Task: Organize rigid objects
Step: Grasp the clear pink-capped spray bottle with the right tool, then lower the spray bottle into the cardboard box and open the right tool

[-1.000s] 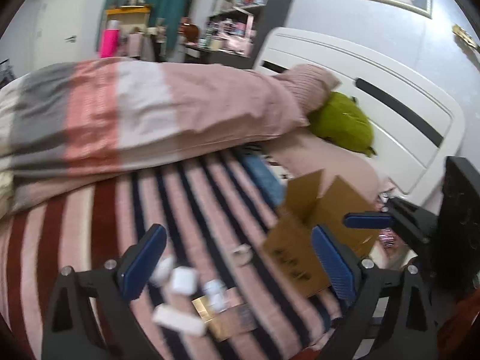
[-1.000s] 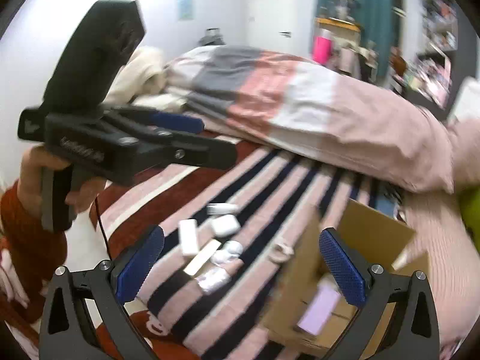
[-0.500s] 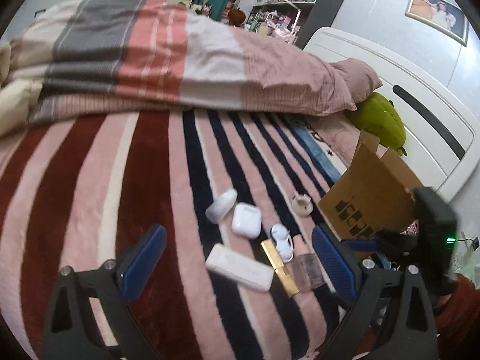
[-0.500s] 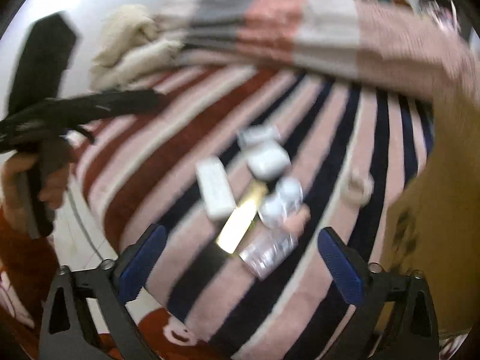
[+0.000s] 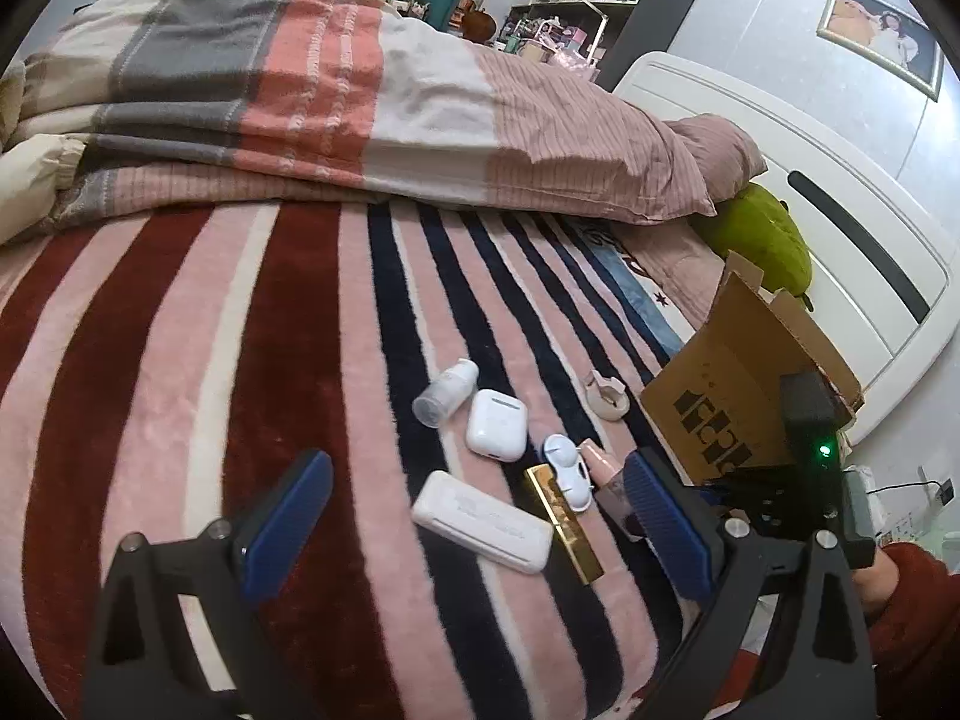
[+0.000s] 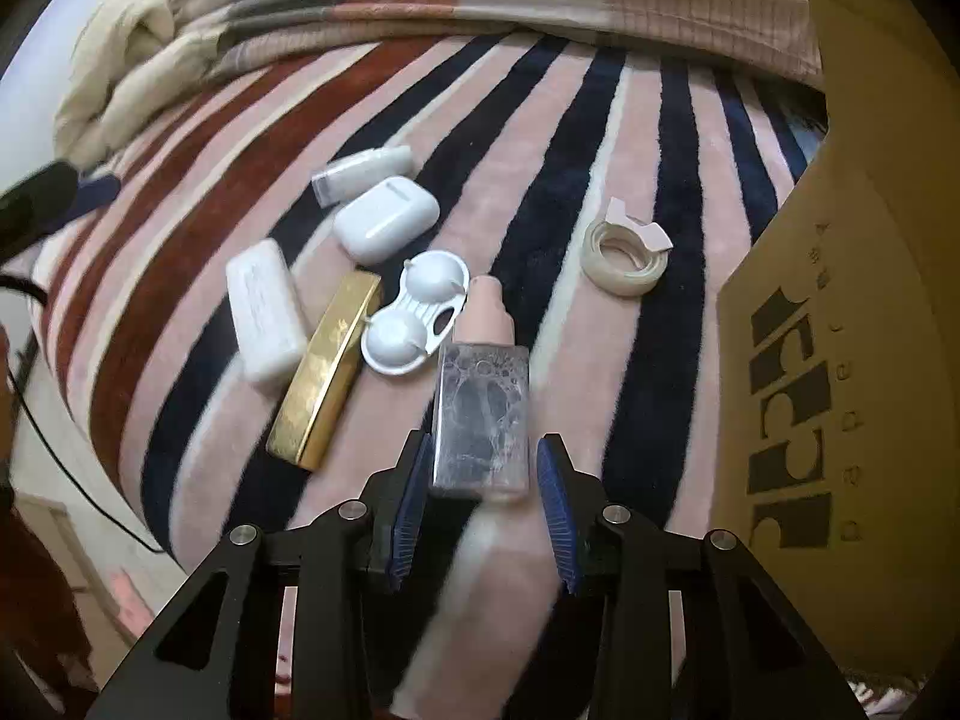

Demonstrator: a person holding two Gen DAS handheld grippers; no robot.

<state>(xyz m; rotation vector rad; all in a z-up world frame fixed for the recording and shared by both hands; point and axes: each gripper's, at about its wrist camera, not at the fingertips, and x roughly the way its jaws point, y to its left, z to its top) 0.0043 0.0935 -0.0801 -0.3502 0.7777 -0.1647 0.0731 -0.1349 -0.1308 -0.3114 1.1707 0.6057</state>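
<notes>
Small objects lie on the striped blanket: a clear bottle with a pink cap [image 6: 480,402], a gold bar [image 6: 327,363], a white contact-lens case [image 6: 417,312], a white earbud case [image 6: 384,222], a flat white box [image 6: 264,309], a small vial [image 6: 360,174] and a tape roll [image 6: 624,255]. My right gripper [image 6: 483,492] is partly closed, its pads on either side of the bottle's base with small gaps. My left gripper [image 5: 480,531] is open and empty above the flat white box [image 5: 483,522]. The earbud case [image 5: 497,432] shows there too.
An open cardboard box [image 6: 840,360] stands right of the objects, also in the left wrist view [image 5: 738,390]. A folded duvet [image 5: 360,102], a green plush [image 5: 768,240] and a white headboard [image 5: 870,252] lie behind. The bed edge is close below.
The right gripper has dropped toward the objects and narrowed its jaws around the clear bottle. The left gripper has tilted down and now looks over the object cluster.
</notes>
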